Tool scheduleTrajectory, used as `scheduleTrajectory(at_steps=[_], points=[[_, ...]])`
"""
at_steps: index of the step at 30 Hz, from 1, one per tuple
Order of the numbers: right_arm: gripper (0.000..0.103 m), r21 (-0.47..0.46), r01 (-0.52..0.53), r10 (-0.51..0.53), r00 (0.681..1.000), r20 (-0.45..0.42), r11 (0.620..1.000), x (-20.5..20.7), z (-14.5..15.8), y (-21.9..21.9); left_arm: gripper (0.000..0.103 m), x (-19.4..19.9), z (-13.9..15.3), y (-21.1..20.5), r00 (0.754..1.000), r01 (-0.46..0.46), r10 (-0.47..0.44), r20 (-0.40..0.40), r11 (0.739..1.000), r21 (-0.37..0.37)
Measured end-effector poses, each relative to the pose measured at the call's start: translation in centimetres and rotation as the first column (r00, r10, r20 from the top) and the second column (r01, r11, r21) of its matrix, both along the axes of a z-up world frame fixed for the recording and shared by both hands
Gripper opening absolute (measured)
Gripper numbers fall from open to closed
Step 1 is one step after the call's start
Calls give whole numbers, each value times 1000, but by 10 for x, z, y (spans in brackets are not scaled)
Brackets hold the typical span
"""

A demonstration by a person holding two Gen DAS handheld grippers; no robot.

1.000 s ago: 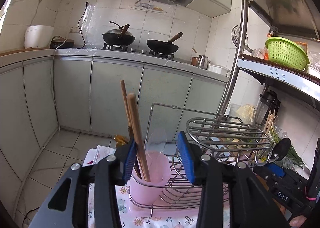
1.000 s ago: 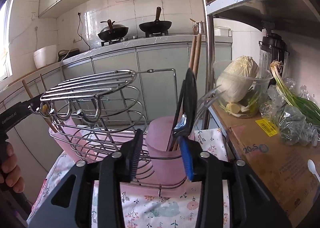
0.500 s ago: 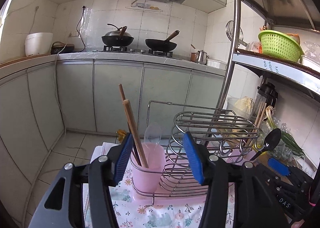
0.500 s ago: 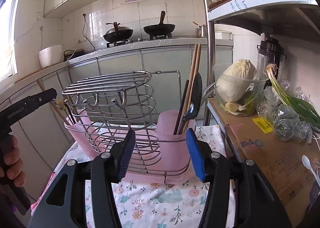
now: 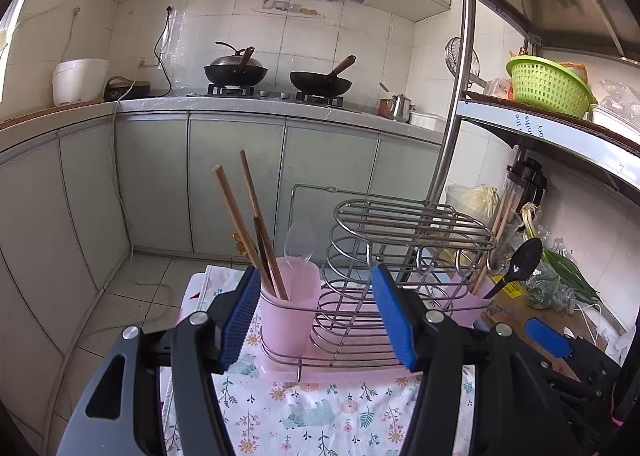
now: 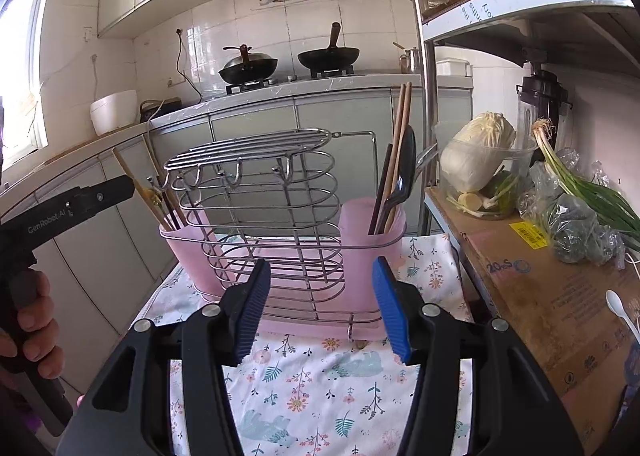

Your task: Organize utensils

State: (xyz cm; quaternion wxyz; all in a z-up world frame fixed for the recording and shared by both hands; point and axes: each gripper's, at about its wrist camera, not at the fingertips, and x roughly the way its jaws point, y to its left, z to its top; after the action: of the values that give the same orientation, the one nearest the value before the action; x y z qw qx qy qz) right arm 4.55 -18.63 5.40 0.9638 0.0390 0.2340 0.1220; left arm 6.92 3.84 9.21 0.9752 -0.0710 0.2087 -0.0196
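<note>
Blue ribbed pads are seen nearest in both wrist views, carried on black two-finger grippers. The left gripper (image 5: 316, 316) is held with its fingers spread wide and nothing between them; the right gripper (image 6: 320, 308) is likewise spread and empty. Both are held above a white tablecloth printed with flowers and small animals (image 6: 320, 388), short of the rack and not touching it.

Just beyond the pads, a chrome wire dish rack on a pink plastic tray (image 6: 276, 215) is set on the cloth. A translucent pink plastic utensil cup is fitted at each end of it. In the cup at the left gripper's end (image 5: 289, 308), brown wooden chopsticks (image 5: 240, 215) are propped at a tilt beside a clear plastic spoon (image 5: 299, 242). In the cup at the right gripper's end (image 6: 370, 232), a black plastic ladle-shaped spoon (image 6: 405, 171) is stood bowl upward — together with a pair of light wooden chopsticks (image 6: 402, 135) and a dark pair.

To the right of the rack, a brown cardboard box (image 6: 560, 296) is seen with a white plastic spoon (image 6: 618, 308) lying on it, near bagged greens and a cabbage in a clear tub (image 6: 480, 155).

Farthest back, two black woks (image 5: 320, 81) are set on the stove along the grey counter.
</note>
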Motion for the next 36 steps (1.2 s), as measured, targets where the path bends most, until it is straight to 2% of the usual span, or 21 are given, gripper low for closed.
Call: scheduleTrajectory(at_steps=[4,11,14,22,26,36], points=[[53,1,-12,12,1000,5,1000,-7,1,2,59,-8,-1,-2,1000,12,-12,-3,1000,-4],[55,12,-24,23,1000,18,1000,-16,3,5,72,-23,-5,-1,1000,13,-13,-10,1000,-27],[62,28,-21,20,999,29,999,-21,4,6,75,-29,-7,3,1000,5,-6,-16,999,-40],[66,68,18,-20,999,28,998,-29,-1,4,78,-42,-13,8,1000,14,-15,-23,998,-63],[66,70,46,-46,999,10,996,-28,-7,4,78,-44,-16,6,999,26,-28,-40,998,-51],[66,41,21,-19,999,-40,999,-27,-22,5,78,-41,-30,-3,995,37,-43,-94,997,-64]])
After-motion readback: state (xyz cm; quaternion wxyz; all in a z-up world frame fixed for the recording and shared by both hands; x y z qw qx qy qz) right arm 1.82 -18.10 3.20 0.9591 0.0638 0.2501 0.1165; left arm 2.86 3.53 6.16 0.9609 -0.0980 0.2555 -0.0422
